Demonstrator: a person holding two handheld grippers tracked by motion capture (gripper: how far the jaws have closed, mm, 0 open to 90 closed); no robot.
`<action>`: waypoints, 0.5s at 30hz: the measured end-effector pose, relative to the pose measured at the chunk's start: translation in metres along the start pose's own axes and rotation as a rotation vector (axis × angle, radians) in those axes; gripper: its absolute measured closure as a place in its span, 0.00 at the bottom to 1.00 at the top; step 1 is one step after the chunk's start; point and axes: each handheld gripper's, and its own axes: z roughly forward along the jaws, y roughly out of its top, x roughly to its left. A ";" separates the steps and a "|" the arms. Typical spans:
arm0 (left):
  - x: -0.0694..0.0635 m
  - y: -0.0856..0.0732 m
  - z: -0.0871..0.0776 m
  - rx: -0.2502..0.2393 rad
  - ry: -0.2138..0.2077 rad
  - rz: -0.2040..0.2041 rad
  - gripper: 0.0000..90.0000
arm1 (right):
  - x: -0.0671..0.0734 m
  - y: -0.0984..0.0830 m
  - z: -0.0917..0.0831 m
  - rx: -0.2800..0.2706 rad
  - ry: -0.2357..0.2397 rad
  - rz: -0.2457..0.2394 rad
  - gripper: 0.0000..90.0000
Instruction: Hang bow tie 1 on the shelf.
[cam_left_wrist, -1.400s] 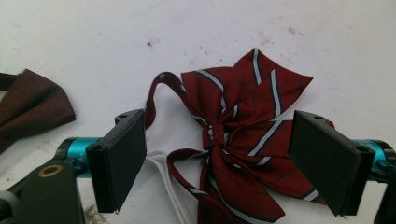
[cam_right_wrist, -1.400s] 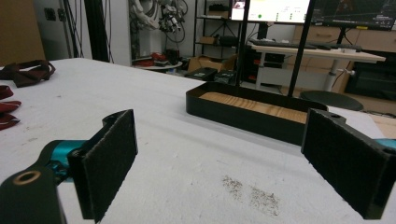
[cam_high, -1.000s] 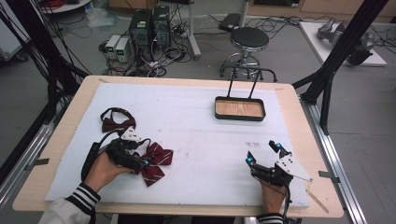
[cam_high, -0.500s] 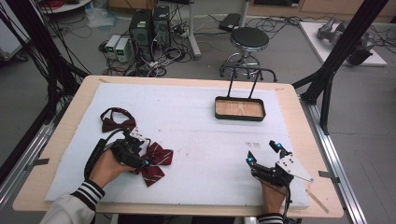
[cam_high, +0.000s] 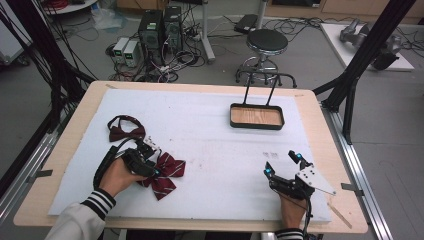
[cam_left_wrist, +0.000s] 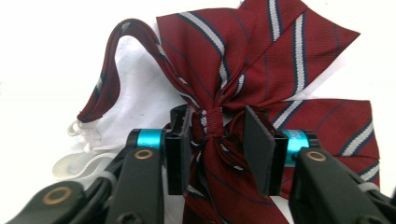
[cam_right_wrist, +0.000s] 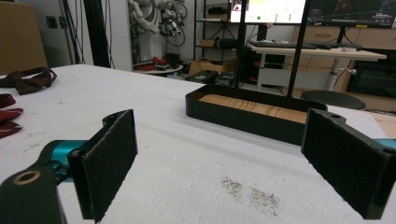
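A grey floor (cam_high: 310, 60) surrounds a wooden table (cam_high: 90, 107) covered by a white mat (cam_high: 210, 130). Behind the table stand a round black stool (cam_high: 267, 42), 2 computer towers (cam_high: 160, 27) and tangled cables (cam_high: 185, 55). Black frame posts (cam_high: 372, 45) rise at both sides.

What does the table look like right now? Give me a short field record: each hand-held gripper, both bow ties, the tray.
left hand-held gripper: jaws either side of the striped bow tie's centre knot, a gap showing at the right pad, not clamped
striped bow tie: near left of the white mat, flat
second bow tie: dark red, farther back on the left, apart from both grippers
right hand-held gripper: near right, jaws wide open, holding nothing
tray: black rim, wooden floor, far right of centre, nothing in it
white mat: covers most of the tabletop
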 end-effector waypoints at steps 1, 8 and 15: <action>0.000 0.000 0.001 0.005 0.002 0.001 0.71 | 0.000 0.000 0.000 0.000 0.000 0.000 0.11; 0.000 0.001 0.002 0.014 0.013 -0.002 0.79 | 0.000 0.000 0.000 0.000 0.000 -0.001 0.11; -0.002 -0.001 0.001 -0.005 0.027 0.010 0.82 | 0.000 0.000 0.000 -0.001 -0.001 0.000 0.11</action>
